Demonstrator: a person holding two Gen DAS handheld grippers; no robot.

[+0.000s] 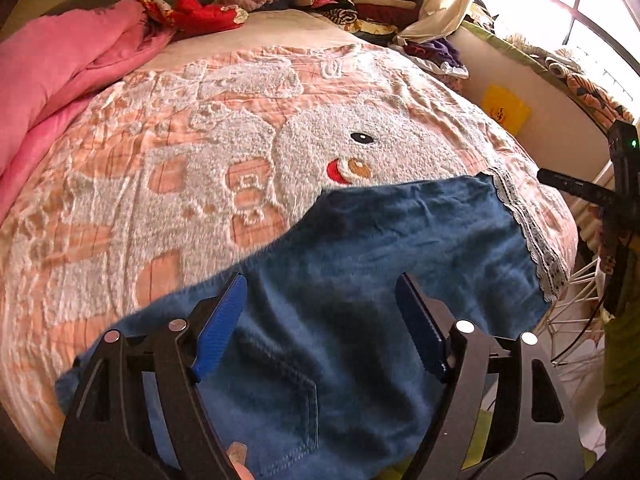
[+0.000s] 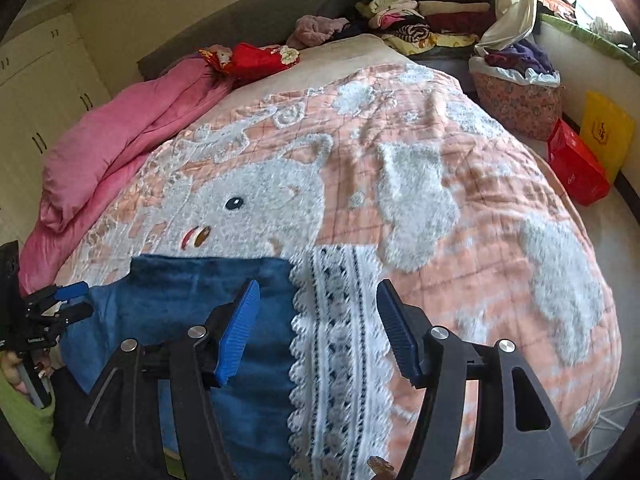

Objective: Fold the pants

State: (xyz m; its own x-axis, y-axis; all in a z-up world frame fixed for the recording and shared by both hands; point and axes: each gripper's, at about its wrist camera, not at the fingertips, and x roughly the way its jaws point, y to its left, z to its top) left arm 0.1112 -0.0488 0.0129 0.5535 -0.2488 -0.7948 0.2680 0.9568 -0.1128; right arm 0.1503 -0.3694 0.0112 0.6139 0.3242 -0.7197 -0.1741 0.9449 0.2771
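Blue denim pants (image 1: 360, 264) with white lace-trimmed cuffs (image 2: 340, 340) lie flat on the bed near its front edge. My left gripper (image 1: 320, 320) hovers above the waist end, where a back pocket (image 1: 280, 404) shows; its blue pads (image 1: 220, 328) stand wide apart with nothing between them. My right gripper (image 2: 316, 332) hovers over the lace cuff end, open, its pads clear of the cloth. The left gripper (image 2: 60, 304) also shows at the left edge of the right wrist view, and the right gripper (image 1: 592, 192) at the right edge of the left wrist view.
The bed carries a peach blanket (image 1: 240, 140) with a white animal pattern. A pink quilt (image 1: 60, 80) lies bunched along the left. Stacks of folded clothes (image 2: 420, 4) sit at the head. A basket of laundry (image 2: 516, 92), a red box (image 2: 576, 164) and a yellow bag (image 2: 608, 132) stand on the floor at right.
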